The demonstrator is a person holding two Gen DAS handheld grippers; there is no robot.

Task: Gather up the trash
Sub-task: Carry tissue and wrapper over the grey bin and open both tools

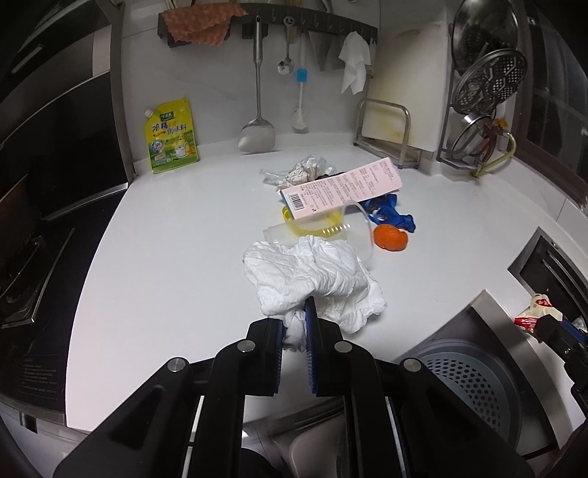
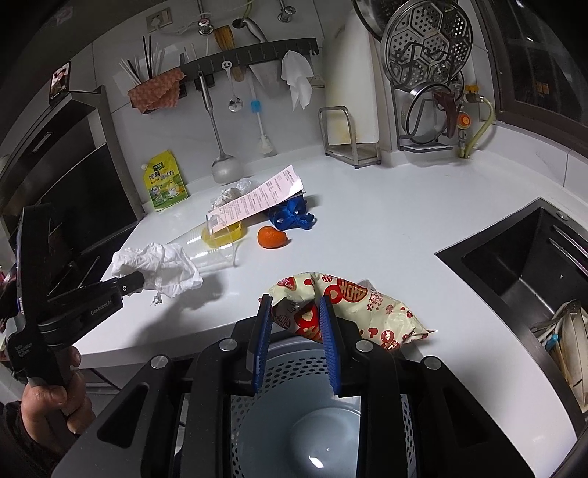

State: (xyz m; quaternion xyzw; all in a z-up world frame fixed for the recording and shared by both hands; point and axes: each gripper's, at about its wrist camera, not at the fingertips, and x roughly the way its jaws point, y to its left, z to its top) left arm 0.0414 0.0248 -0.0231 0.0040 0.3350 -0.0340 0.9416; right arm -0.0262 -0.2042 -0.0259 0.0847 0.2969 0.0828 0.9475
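My left gripper (image 1: 296,325) is shut on a crumpled white tissue (image 1: 312,279) above the white counter (image 1: 165,239); it also shows in the right wrist view (image 2: 141,281) with the tissue (image 2: 161,264). My right gripper (image 2: 296,312) is shut on a red and cream snack wrapper (image 2: 352,305), held above a grey perforated bin (image 2: 312,434). More trash lies on the counter: a clear plastic cup (image 2: 217,250), a pink receipt (image 2: 257,200), a blue wrapper (image 2: 290,215), an orange peel (image 2: 270,237) and crumpled clear plastic (image 2: 231,195).
A yellow seasoning pouch (image 1: 172,138) leans on the back wall. Utensils hang from a rail (image 1: 264,29). A cutting board rack (image 1: 386,128) and a lid rack (image 1: 485,92) stand at the back right. A black sink (image 2: 522,268) lies right, a stove (image 1: 29,264) left.
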